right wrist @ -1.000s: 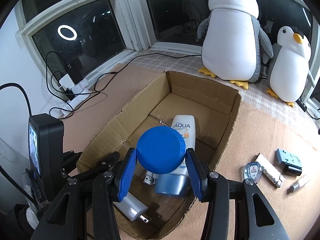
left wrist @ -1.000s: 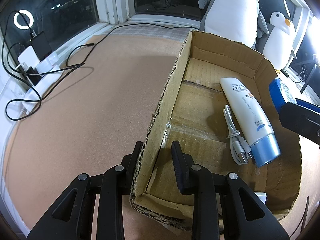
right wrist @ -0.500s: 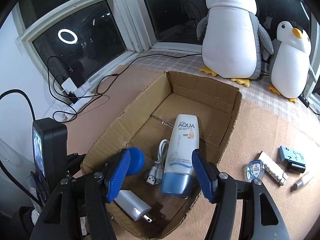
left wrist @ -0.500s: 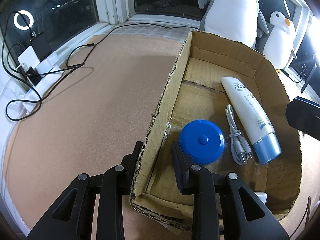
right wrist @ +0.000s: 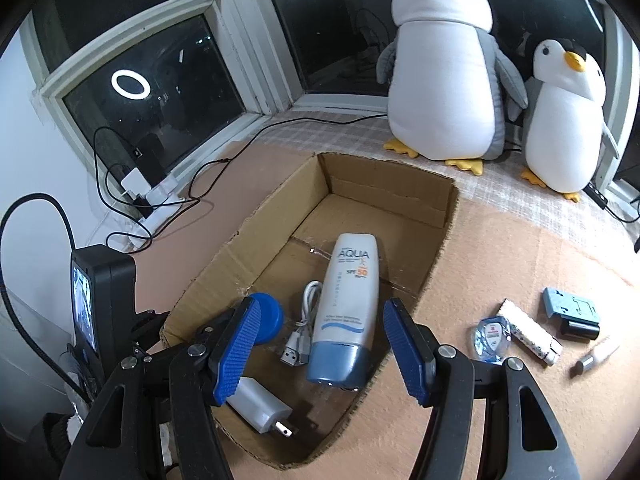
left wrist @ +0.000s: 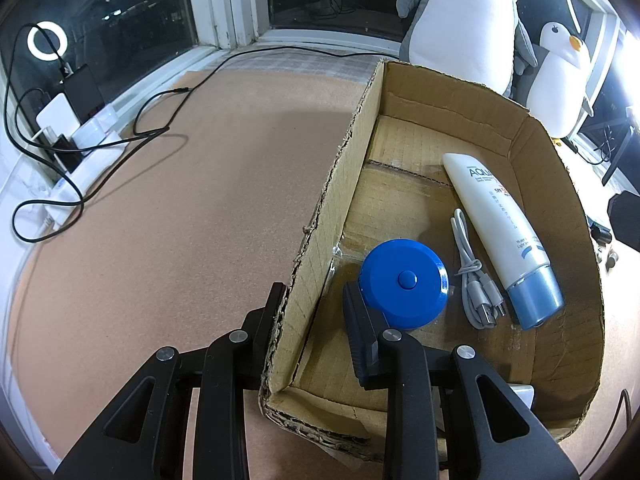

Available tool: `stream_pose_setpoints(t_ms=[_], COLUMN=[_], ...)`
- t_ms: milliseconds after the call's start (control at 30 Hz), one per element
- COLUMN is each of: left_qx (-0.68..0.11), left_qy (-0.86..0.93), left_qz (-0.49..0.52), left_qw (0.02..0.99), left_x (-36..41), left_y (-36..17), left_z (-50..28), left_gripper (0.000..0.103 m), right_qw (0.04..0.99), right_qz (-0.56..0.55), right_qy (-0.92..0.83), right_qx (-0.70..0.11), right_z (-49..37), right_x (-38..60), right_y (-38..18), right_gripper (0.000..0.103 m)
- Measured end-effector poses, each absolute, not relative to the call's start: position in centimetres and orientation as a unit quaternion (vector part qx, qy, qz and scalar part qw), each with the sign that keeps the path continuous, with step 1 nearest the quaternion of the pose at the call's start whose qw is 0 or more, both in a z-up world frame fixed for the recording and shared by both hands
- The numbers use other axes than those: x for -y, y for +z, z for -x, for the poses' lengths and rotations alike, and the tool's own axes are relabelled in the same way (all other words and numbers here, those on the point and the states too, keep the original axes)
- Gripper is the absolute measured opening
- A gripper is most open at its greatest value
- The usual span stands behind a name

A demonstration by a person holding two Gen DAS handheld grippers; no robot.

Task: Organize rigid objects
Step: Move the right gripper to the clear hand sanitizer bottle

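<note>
An open cardboard box [left wrist: 404,92] [right wrist: 384,178] lies on the brown table. Inside it lie a round blue case [left wrist: 404,282] [right wrist: 269,317], a white sunscreen tube [left wrist: 502,236] [right wrist: 348,308], a coiled white USB cable [left wrist: 474,280] [right wrist: 304,328] and a white plug adapter [right wrist: 258,404]. My left gripper [left wrist: 314,320] is shut on the box's left wall near its front corner. My right gripper [right wrist: 324,354] is open and empty above the box's near end.
Right of the box lie a small round blister pack [right wrist: 492,338], a white lighter [right wrist: 530,332], a blue-grey block [right wrist: 570,308], a black cylinder [right wrist: 580,330] and a small white tube [right wrist: 596,356]. Two plush penguins [right wrist: 444,68] stand at the back. Cables and a power strip [left wrist: 76,136] lie left.
My right gripper opened and dropped the round blue case into the box, then drew back and up. The left gripper stayed clamped on the box wall.
</note>
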State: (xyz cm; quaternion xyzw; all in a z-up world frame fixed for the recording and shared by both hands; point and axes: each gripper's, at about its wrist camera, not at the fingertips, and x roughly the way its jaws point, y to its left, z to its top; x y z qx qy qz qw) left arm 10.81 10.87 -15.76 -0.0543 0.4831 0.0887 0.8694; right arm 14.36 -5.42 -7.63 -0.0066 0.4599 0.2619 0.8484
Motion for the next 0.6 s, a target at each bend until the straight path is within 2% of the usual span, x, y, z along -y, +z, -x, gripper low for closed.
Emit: stream_pose_setpoints(t_ms=[600], left_qx=[-0.483], left_qy=[0.089], left_qz=[0.054], left_qw=[0.869], left_x=[-11.0], left_y=[-15.8], left_z=[-10.8], left_gripper=[0.027], right_qw=[0.862], right_qz=[-0.035], right_qy=[0.205], right_qx=[-0.463], right_z=[-14.2], right_x=[14.5], right_y=[-8.5], right_gripper=[0.06])
